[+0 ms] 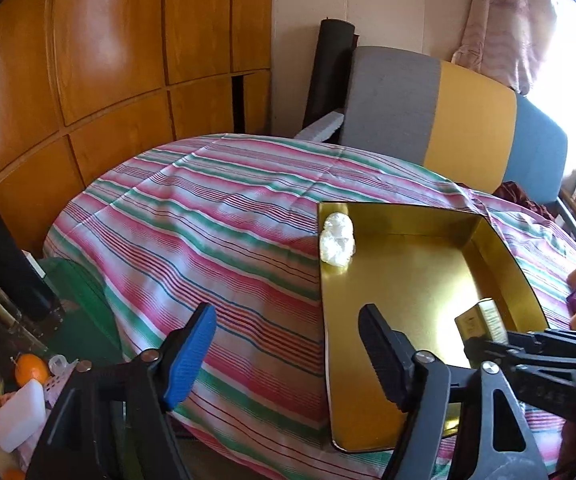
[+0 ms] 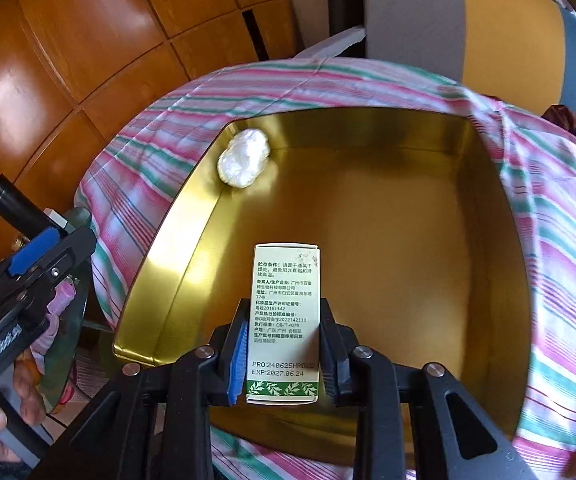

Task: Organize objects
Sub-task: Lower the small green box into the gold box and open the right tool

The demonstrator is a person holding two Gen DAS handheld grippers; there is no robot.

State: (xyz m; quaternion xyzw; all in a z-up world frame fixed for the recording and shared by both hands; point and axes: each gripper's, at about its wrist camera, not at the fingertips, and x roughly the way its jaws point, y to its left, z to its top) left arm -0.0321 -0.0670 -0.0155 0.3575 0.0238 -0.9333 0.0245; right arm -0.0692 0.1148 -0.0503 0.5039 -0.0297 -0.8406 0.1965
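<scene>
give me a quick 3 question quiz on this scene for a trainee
1. True or false: the left gripper holds the white wad.
2. What is the right gripper shut on? A) an orange B) a small printed box C) a sponge
3. Fill in: the white wad lies in a far ______ of the gold tray.

Key:
1. False. Its jaws are open and empty, over the near edge of the tray and the striped cloth.
2. B, the small printed box, held above the tray floor.
3. corner
</scene>
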